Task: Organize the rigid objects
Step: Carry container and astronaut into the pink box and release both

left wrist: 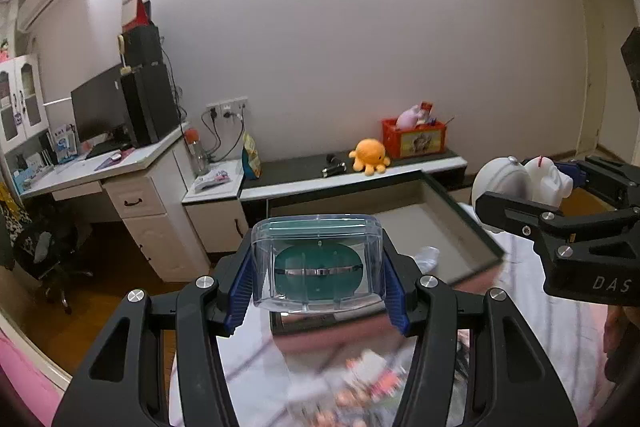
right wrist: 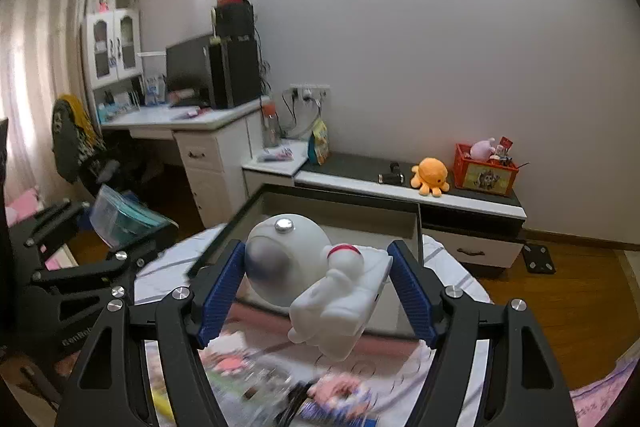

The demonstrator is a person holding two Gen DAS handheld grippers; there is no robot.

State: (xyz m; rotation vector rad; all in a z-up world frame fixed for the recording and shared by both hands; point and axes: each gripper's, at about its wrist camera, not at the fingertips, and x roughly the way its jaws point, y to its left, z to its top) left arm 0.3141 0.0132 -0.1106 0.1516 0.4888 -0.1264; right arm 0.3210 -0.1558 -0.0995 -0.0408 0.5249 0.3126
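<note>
My left gripper (left wrist: 318, 269) is shut on a clear plastic case (left wrist: 318, 259) with a teal round thing inside, held above the table's near part. In the right wrist view the same case (right wrist: 124, 217) shows at the left, in the left gripper (right wrist: 116, 227). My right gripper (right wrist: 318, 281) is shut on a white astronaut figure (right wrist: 316, 279), its blue pads against the helmet and the backpack. From the left wrist view the astronaut (left wrist: 516, 183) hangs at the right in the right gripper (left wrist: 532, 187). A shallow grey tray (left wrist: 472, 215) (right wrist: 414, 227) with a dark rim lies on the table ahead of both.
The table wears a white striped cloth (right wrist: 452, 267); blurred colourful items (right wrist: 256, 371) lie on its near part. A crumpled clear wrapper (left wrist: 426, 255) lies in the tray. Beyond stand a low cabinet (right wrist: 400, 187) with an orange plush octopus (right wrist: 430, 175) and red crate (right wrist: 484, 175), and a desk (left wrist: 100, 171).
</note>
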